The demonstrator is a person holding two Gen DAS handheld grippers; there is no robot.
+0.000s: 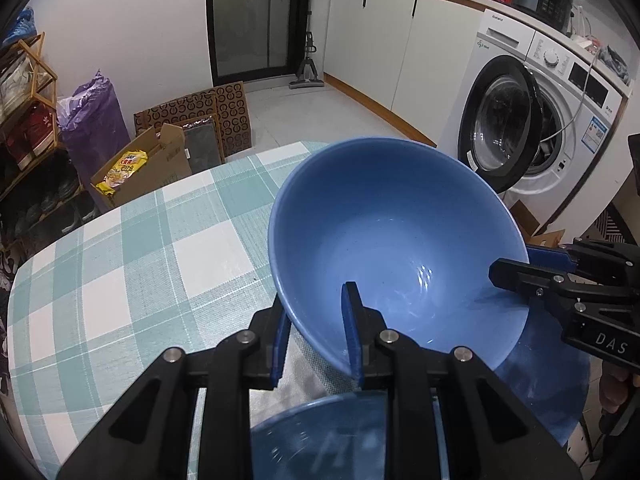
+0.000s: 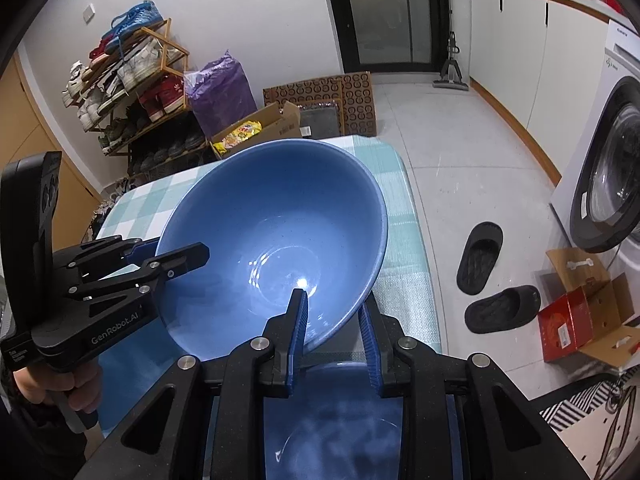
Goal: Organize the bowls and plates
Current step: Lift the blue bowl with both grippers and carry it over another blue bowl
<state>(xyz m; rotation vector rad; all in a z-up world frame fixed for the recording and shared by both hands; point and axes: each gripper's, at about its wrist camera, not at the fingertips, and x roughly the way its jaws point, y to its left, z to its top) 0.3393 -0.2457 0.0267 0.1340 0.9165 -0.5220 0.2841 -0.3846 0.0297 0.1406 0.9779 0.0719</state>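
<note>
Nearest to me, my left gripper (image 1: 316,336) is clamped on the rim of the blue bowl (image 1: 396,248), one blue pad inside the wall and the other outside it. My right gripper (image 2: 334,332) grips the same bowl's rim on the opposite side in just the same way, one finger inside and one outside. I see each claw from the other's camera as well: the right one comes in from the right edge of the left wrist view, the left one from the left edge of the right wrist view, with a hand (image 2: 60,392) wrapped round its handle.

The bowl is empty and tilted, its mouth turned toward me, held between the two claws above the table. Directly under my fingers lies more blue crockery (image 1: 320,436), blurred; it looks like another bowl or plate, but I cannot tell which.

Beyond the bowl spreads the green and white checked tablecloth (image 1: 132,248). Past the table's far edge, on the floor, stands an open cardboard box (image 1: 152,164) with a yellow packet in it, patterned cardboard sheets behind it, a purple bag (image 1: 90,120) and a wooden shoe rack (image 2: 132,80). To the right are a pair of black slippers (image 2: 492,280), a washing machine (image 1: 528,120) with its door open, and white cabinets (image 1: 384,44).
</note>
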